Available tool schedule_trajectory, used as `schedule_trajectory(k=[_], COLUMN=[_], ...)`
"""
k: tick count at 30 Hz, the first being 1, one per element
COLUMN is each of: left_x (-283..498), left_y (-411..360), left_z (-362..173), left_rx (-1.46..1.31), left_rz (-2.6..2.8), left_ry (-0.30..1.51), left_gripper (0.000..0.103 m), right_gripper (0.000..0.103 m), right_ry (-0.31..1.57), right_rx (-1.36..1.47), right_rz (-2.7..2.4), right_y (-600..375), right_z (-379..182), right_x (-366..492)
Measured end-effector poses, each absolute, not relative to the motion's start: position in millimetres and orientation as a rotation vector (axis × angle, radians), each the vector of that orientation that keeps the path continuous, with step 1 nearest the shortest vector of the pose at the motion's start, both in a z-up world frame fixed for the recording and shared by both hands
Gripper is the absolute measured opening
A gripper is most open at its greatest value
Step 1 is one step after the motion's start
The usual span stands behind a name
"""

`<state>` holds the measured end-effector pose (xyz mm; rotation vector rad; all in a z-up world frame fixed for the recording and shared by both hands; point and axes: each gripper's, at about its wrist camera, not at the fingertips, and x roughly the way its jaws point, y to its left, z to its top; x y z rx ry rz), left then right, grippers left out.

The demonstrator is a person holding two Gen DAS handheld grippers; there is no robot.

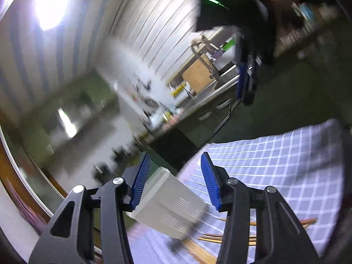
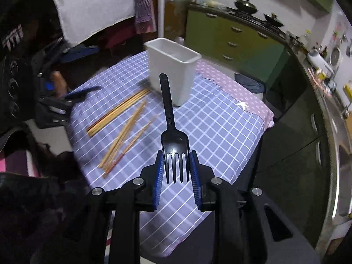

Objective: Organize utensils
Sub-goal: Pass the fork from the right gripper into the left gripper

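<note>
We hold a black fork (image 2: 173, 132) in the right gripper (image 2: 177, 171), its blue pads clamped on the tine end, tines toward the camera and handle pointing away at about twelve o'clock. The fork's long axis runs almost straight at the white bin (image 2: 173, 74), which stands upright on the checked cloth (image 2: 220, 127) just beyond the handle tip in this view, its open mouth facing up. So the coming move, as we judge it, turns on this line: carry the fork forward and tip the handle down into the bin. Loose chopsticks (image 2: 123, 118) lie on the cloth at about ten o'clock from the fork, mostly slanting toward the bin. In the blurred left wrist view our left gripper (image 1: 176, 182) has its jaws apart, the bin lying between them with daylight at each pad, so it grips nothing. The right hand is the one with the utensil.
</note>
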<state>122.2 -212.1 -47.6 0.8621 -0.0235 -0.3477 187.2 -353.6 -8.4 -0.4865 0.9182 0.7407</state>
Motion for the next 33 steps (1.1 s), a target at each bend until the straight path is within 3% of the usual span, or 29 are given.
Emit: schedule_trajectory(k=[1,6,13,18,20,22,24,30,32,33], left_x=[117,108,103,108,107,107,110,111,114,115], left_y=[-217,-230,-237,-232,-230,-231,-230,-223,-221,-218], left_z=[-50,-57,-72,-84,-87,-90,-89,-84,-79,-73], left_rx=[0.904,1.02,1.135,1.192,1.206,1.216,1.206,1.177,1.117,1.074], left_rz=[-0.338,-0.292,-0.255,-0.254,-0.254,-0.258,-0.272,-0.272,-0.29,-0.302], left_ry=[-0.053,-0.106,-0.129,-0.129,-0.134,-0.121,-0.096,-0.127,-0.093,-0.069], left_gripper=[0.053,0.053,0.035,0.034,0.029,0.014,0.007,0.007,0.005,0.005], right_gripper=[0.024,0.024,0.024,0.024,0.024,0.024,0.024,0.024,0.026,0.046], right_ry=[0.921,0.933,0.92,0.921,0.923,0.924,0.921,0.909,0.894,0.877], right_rx=[-0.497,-0.572,-0.603,-0.61,-0.621,-0.625,-0.625,-0.606,-0.585,-0.559], right_rz=[0.746,0.797,0.832,0.827,0.836,0.843,0.847,0.851,0.865,0.863], right_y=[-347,-300,-265,-256,-251,-246,-247,-249,-250,-252], right_z=[-6,9,20,24,25,26,25,29,32,36], right_x=[182,156,153,154,153,153,154,151,148,147])
